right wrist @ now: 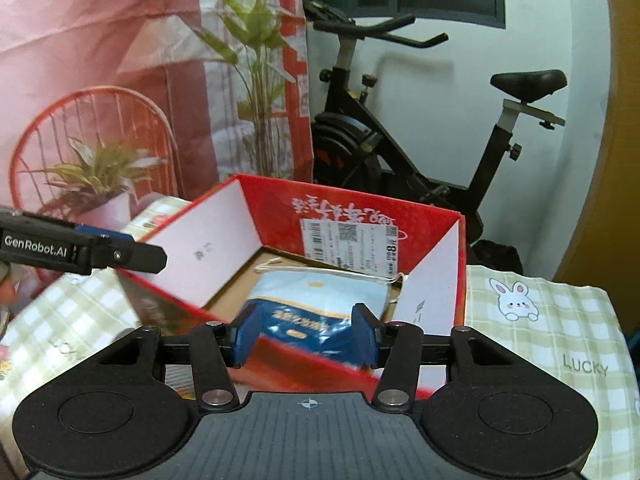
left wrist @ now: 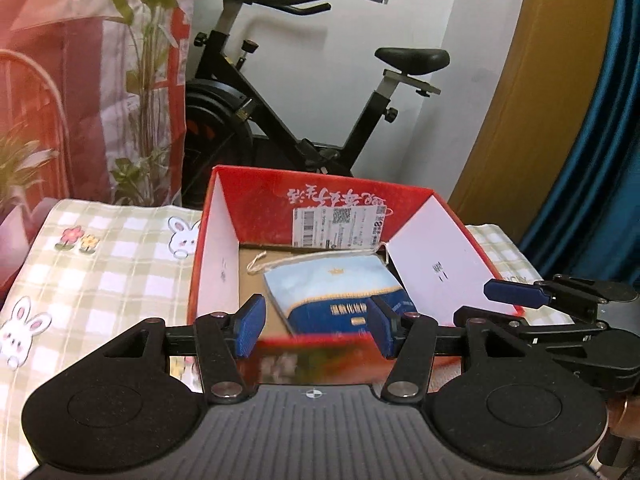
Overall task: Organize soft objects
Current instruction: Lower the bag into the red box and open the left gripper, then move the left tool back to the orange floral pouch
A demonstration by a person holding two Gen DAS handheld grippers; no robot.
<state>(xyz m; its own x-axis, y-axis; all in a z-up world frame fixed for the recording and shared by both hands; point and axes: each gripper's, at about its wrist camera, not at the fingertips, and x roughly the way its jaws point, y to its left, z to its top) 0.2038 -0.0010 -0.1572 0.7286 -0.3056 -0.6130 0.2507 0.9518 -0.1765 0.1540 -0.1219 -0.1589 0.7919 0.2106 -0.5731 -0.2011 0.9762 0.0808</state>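
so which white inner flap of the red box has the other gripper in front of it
The right-hand white flap of the red cardboard box; the right gripper overlaps it, unlike the left flap.

Both the left claw [left wrist: 317,330] and the right claw [right wrist: 306,334] tilt downward, jaws parted, gripping nothing.
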